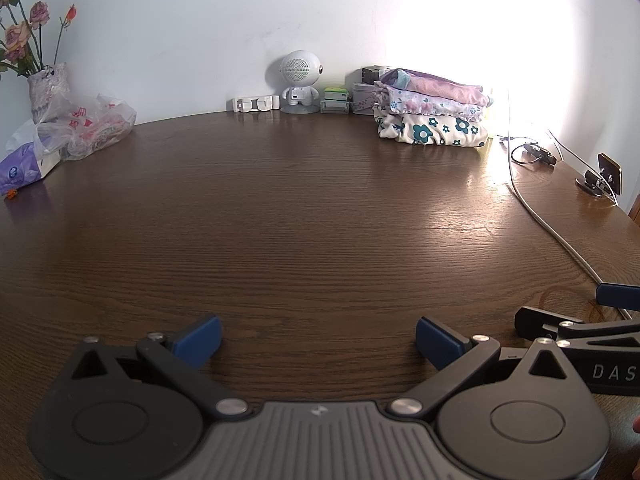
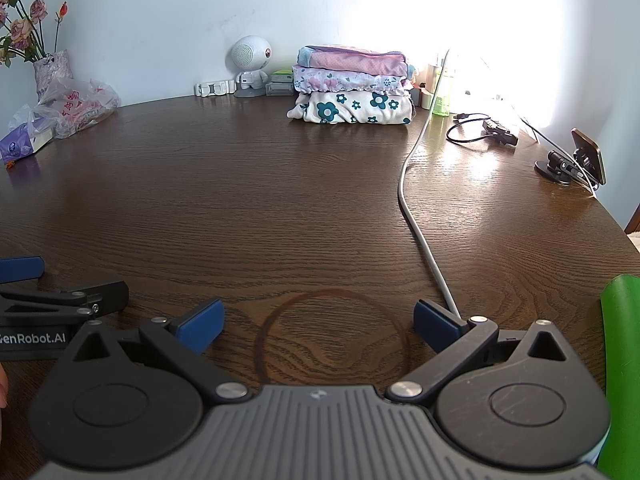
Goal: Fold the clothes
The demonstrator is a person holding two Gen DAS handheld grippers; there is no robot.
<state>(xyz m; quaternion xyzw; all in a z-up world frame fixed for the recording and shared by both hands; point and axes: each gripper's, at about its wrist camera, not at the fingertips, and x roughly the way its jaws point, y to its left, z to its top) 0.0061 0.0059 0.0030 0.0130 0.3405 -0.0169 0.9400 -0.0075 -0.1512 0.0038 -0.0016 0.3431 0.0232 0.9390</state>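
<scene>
My left gripper point(image 1: 318, 338) has its jaws spread wide with nothing between the blue pads point(image 1: 204, 336), only bare wood of the table point(image 1: 280, 208) beneath. My right gripper point(image 2: 318, 330) is the same: jaws released and empty, framing a dark ring stain point(image 2: 332, 336) on the wood. The two grippers sit side by side near the front of the table; in the left wrist view the right gripper shows at the lower right edge, and in the right wrist view the left gripper shows at the lower left edge.

A white cable point(image 2: 416, 216) runs from my right jaws back toward the stack of folded clothes point(image 2: 352, 86). That stack stands at the far edge of the table against the wall, well apart from both grippers: a cream piece with teal flowers at the bottom, a pale floral piece in the middle, a pink and purple piece on top. Left of the stack sit small boxes and a white robot-shaped speaker point(image 2: 250, 66), then a white clip-like object point(image 2: 214, 88). Further left of the stack lie a crumpled plastic bag point(image 2: 80, 106), a purple tissue pack point(image 2: 20, 146) and a vase of dried roses point(image 2: 50, 70). Right of the stack are a green bottle point(image 2: 442, 96), a black coiled cable point(image 2: 480, 132) and a phone on a stand point(image 2: 580, 160). Something green point(image 2: 622, 360) shows at the right edge of the right wrist view.
</scene>
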